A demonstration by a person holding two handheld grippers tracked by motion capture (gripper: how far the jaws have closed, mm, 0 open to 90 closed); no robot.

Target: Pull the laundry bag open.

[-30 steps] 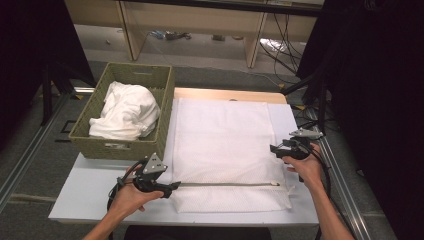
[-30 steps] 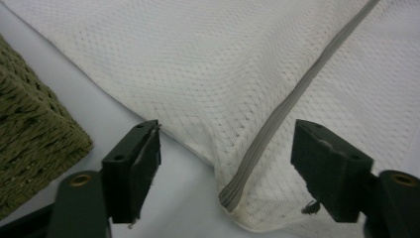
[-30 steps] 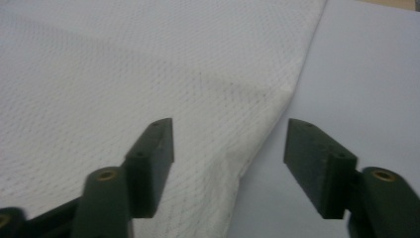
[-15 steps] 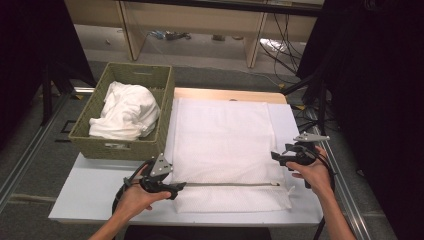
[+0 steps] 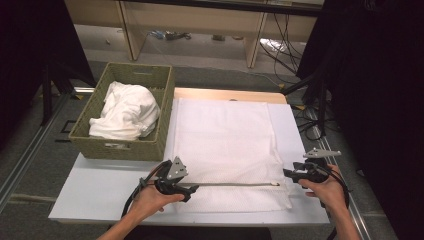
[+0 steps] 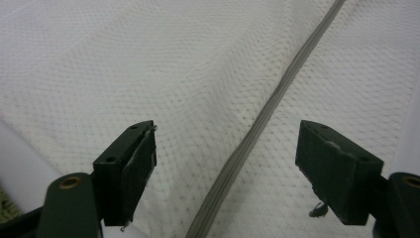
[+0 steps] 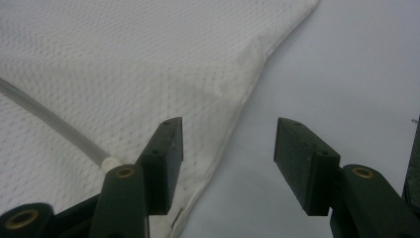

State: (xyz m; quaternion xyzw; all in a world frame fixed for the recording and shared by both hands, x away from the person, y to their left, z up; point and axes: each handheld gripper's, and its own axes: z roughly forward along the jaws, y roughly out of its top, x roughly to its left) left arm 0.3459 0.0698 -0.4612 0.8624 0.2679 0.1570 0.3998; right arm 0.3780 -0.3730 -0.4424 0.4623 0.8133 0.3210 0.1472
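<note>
White cloth (image 5: 225, 145) flat on table (image 5: 90, 192), left gripper (image 6: 225, 163) jaws apart over grey stripe (image 6: 277, 94), right gripper (image 7: 225, 158) jaws just narrowing, apart, nothing between, at near right cloth edge.

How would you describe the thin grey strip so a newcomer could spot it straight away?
Start at the white table and find the white cloth spread flat beside the woven basket. Near the cloth's front edge, a thin grey strip runs straight across it from side to side. It is the only dark, straight line on the pale cloth.
</note>
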